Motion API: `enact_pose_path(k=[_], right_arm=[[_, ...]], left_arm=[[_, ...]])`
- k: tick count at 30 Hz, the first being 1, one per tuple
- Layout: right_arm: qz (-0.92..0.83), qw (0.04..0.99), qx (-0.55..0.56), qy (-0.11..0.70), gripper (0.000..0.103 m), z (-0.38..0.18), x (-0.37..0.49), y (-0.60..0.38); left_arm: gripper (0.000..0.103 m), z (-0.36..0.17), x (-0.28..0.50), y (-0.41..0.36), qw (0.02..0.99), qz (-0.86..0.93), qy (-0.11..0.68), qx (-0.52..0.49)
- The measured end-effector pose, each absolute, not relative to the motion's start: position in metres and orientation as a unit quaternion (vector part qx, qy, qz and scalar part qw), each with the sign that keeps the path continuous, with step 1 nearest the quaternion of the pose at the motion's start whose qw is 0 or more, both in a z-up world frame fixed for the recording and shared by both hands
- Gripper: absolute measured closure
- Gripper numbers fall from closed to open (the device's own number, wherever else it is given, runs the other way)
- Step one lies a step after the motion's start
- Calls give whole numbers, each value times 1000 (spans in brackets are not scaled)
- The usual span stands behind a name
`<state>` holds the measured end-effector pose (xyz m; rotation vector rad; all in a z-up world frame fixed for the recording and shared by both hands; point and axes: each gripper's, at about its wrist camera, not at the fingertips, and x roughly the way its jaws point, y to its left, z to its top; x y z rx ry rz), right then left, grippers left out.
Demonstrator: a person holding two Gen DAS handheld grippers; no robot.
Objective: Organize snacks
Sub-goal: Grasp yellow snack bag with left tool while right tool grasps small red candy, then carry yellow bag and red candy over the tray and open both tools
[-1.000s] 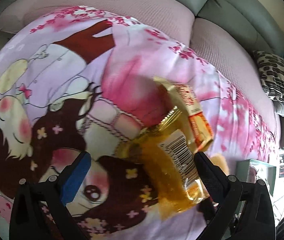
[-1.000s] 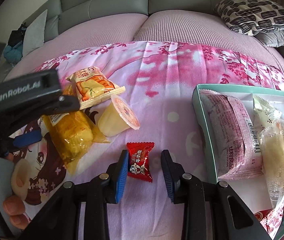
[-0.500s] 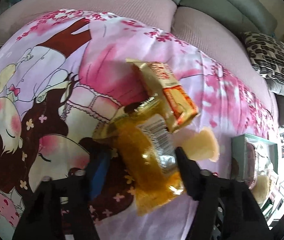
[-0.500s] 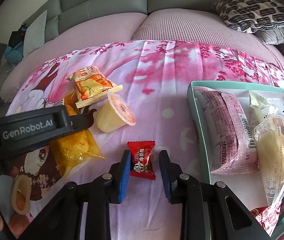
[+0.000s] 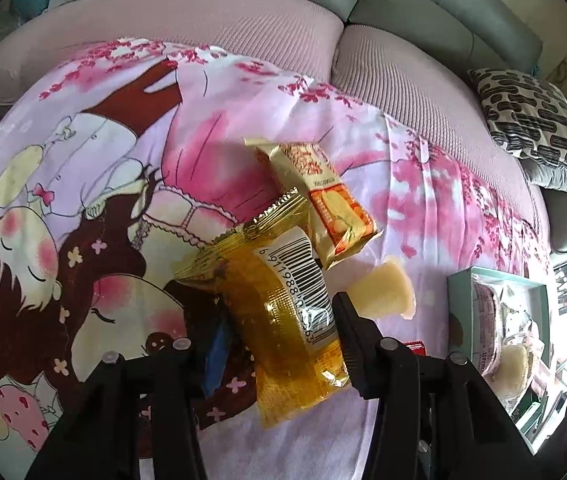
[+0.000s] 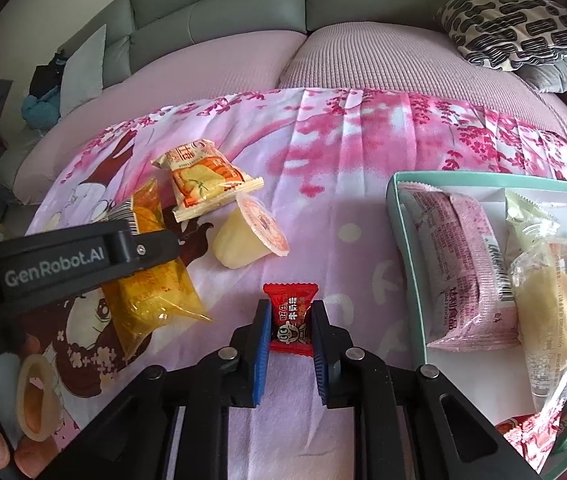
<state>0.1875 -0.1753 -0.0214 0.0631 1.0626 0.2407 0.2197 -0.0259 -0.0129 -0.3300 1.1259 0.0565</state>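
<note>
Pink cartoon blanket (image 6: 363, 152) on grey sofa (image 6: 243, 12) | left jaws clamp yellow packet (image 5: 283, 312) | right jaws pinch red candy (image 6: 290, 316)

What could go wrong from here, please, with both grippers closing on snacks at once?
1. The left gripper has its jaws on the slippery yellow packet; its far end lies under the orange cracker pack, so a lift may drag that pack along.
2. The right gripper pinches only the near part of the red candy; the thin wrapper could slip out before reaching the box.
</note>
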Motion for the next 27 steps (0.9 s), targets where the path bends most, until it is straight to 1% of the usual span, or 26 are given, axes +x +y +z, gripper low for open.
enact_pose_path(k=[15,22,27], right_arm=[[115,877,48,463,83,17,181,-190],[90,901,72,418,83,50,169,-224],[41,916,95,389,83,68,160,-266]], left_arm=[[53,24,210,-31,861,16,486,-150],[53,48,205,-56,876,-21,462,-138],[53,63,198,-90,884,-64,448,-116]])
